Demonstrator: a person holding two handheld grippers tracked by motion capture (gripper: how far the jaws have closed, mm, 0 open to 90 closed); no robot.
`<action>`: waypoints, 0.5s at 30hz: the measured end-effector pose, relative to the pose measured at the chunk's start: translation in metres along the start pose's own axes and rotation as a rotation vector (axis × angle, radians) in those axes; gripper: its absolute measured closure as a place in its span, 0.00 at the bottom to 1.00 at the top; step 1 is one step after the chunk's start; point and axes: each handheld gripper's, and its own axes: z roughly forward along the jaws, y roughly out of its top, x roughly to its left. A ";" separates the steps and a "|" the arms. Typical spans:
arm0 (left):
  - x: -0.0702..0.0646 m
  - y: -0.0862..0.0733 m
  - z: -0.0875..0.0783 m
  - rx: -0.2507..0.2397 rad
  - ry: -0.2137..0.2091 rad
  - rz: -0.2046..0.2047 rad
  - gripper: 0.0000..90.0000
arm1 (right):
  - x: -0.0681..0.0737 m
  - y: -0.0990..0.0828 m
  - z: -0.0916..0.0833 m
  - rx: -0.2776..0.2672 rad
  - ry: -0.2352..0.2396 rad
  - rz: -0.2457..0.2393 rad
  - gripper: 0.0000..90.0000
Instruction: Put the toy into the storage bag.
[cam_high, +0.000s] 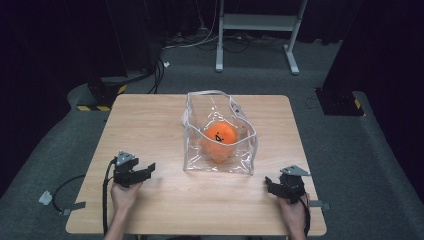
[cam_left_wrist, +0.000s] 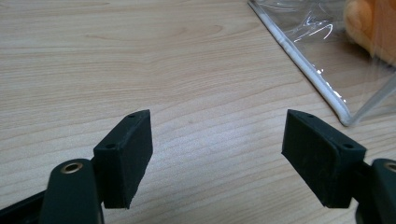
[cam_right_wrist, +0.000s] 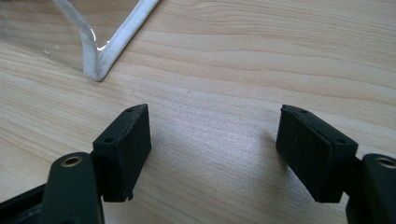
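A clear plastic bag (cam_high: 220, 137) with white edging and a white handle stands upright at the middle of the wooden table (cam_high: 150, 120), its mouth open to the top. Inside it sits an orange soft toy (cam_high: 220, 140), resting on the bag's floor toward the far right side. The bag's stiff seams seem to be what keeps it standing and open, which would let something be reached from above.

The left tongs (cam_high: 142, 171) rest near the near-left part of the table, held in the person's left hand (cam_high: 124, 194), with the jaws spread wide and nothing between them. In the left gripper view the left tongs (cam_left_wrist: 217, 154) point over bare wood, with the bag's near-left bottom corner (cam_left_wrist: 345, 119) just ahead to the right. The right tongs (cam_high: 274, 184) sit near the near-right edge in the right hand (cam_high: 292, 210), also spread wide and empty. In the right gripper view the right tongs (cam_right_wrist: 212, 151) face bare wood, and the bag's near-right corner (cam_right_wrist: 95, 70) lies ahead to the left.

Both tongs lie apart from the bag, one on each side, which looks like a ready stance before any grasp.

A small black mark shows on top of the toy; it may be a stitched figure or letter, but it is too small to read. No brand or label is legible on the bag.
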 end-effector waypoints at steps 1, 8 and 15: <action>0.000 0.000 0.000 0.001 0.003 0.003 0.27 | 0.000 0.000 0.000 0.000 0.000 0.000 0.29; 0.003 0.000 0.002 0.012 0.016 0.022 0.27 | 0.000 0.000 0.000 0.000 0.000 0.000 0.29; 0.004 0.000 0.004 0.001 0.037 0.017 0.28 | 0.000 0.000 0.000 0.000 0.000 0.000 0.29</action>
